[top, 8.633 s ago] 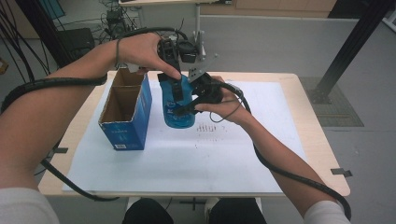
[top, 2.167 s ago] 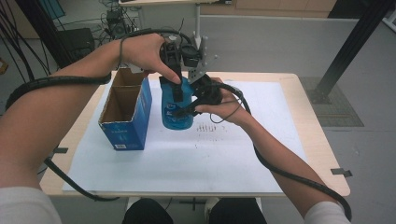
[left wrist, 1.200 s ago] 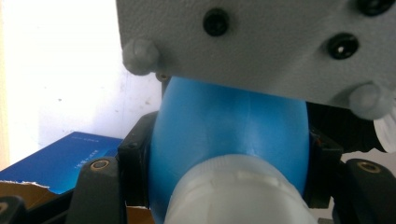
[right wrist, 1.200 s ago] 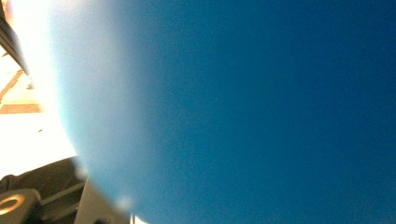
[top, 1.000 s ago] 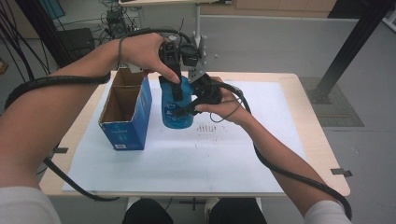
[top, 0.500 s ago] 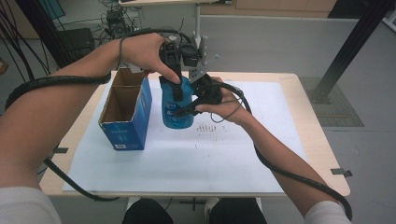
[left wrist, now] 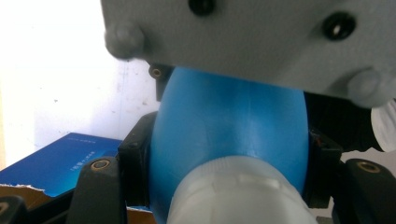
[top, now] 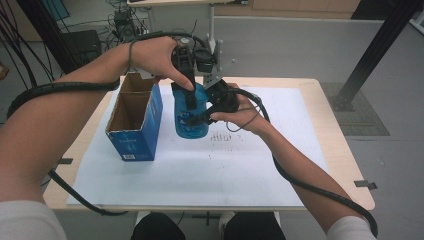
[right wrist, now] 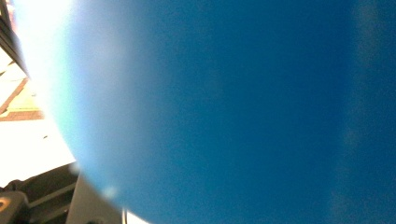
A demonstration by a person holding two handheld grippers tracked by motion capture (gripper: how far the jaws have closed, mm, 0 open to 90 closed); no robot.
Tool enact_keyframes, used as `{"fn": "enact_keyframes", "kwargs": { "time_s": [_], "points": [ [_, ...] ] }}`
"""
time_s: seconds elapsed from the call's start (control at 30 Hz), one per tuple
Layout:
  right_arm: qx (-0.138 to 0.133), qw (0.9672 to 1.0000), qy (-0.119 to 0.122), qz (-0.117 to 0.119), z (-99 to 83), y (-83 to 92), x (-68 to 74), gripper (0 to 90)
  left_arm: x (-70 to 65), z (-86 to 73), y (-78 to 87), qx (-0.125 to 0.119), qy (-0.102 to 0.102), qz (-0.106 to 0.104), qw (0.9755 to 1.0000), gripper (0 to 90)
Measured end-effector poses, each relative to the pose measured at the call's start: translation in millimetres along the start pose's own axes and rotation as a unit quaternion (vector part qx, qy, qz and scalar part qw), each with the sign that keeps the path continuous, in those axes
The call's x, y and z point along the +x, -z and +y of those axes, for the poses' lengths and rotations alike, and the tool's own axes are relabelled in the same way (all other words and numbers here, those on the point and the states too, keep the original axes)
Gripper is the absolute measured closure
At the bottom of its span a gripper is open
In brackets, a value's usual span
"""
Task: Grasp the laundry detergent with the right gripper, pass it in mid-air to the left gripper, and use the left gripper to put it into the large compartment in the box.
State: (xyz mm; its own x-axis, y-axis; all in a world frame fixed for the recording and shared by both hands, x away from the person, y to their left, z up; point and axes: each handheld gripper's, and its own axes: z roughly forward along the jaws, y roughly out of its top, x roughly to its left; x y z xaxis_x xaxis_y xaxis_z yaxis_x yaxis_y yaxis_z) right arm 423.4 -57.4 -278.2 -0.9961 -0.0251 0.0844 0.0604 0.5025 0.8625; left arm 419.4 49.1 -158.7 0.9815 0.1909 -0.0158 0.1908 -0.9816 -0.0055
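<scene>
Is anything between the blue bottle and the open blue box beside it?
Nothing visible does. The blue bottle stands on the white sheet just right of the open blue box, with both tongs at the bottle and the box mouth unobstructed.

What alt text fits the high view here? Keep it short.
A person's two hands hold tongs to a blue bottle standing on a white sheet: the left tongs come down on its top, the right tongs meet its side. An open blue cardboard box stands just left of the bottle.
</scene>
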Motion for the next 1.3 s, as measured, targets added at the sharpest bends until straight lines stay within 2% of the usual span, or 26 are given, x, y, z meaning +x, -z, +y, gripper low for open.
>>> {"fn": "enact_keyframes", "kwargs": {
  "time_s": [0.3, 0.47, 0.57, 0.67, 0.73, 0.8, 0.93, 1.03, 1.13, 1.23, 1.3],
  "points": [
    [0.002, 1.0000, -0.006, -0.004, -0.4, 5.7, 1.1, 27.3, 0.4, -1.2, 2.7, -0.003, 0.004, 0.001, 1.0000, 36.5],
    [0.009, 0.9999, -0.003, -0.009, -2.8, 9.6, 2.5, 27.9, 0.5, -2.9, 4.1, -0.002, 0.008, 0.002, 1.0000, 36.5],
    [0.021, 0.9996, 0.004, -0.021, -4.4, 11.3, 2.0, 26.3, 1.0, -3.6, 5.6, -0.001, 0.010, 0.002, 0.9999, 36.5],
    [0.037, 0.9989, -0.007, -0.028, -7.0, 14.5, 0.7, 21.7, 0.7, -4.4, 6.3, -0.002, 0.013, 0.002, 0.9999, 36.5],
    [0.043, 0.9984, -0.023, -0.029, -9.6, 17.3, -0.8, 15.8, 0.6, -4.8, 7.0, -0.002, 0.016, 0.001, 0.9999, 36.5],
    [0.049, 0.9976, -0.036, -0.032, -12.6, 21.5, -1.2, 14.3, 1.0, -5.4, 8.2, 0.000, 0.023, -0.001, 0.9997, 36.5],
    [0.066, 0.9937, -0.075, -0.050, -19.4, 32.8, -2.5, 6.2, 1.6, -6.0, 9.1, 0.004, 0.037, -0.004, 0.9993, 36.5],
    [0.081, 0.9896, -0.104, -0.058, -24.1, 43.4, -1.8, 5.6, 1.9, -6.3, 11.0, 0.005, 0.051, -0.005, 0.9987, 36.5],
    [0.100, 0.9851, -0.119, -0.073, -27.3, 54.7, 1.0, 5.0, 3.8, -7.0, 14.7, 0.007, 0.071, -0.014, 0.9973, 36.5],
    [0.119, 0.9804, -0.130, -0.088, -30.3, 65.5, 4.9, 4.0, 5.0, -8.0, 19.7, 0.007, 0.086, -0.011, 0.9962, 36.5],
    [0.131, 0.9773, -0.136, -0.096, -32.6, 71.8, 6.7, 3.9, 5.8, -9.0, 23.0, 0.010, 0.104, -0.011, 0.9945, 36.5]
  ]
}}
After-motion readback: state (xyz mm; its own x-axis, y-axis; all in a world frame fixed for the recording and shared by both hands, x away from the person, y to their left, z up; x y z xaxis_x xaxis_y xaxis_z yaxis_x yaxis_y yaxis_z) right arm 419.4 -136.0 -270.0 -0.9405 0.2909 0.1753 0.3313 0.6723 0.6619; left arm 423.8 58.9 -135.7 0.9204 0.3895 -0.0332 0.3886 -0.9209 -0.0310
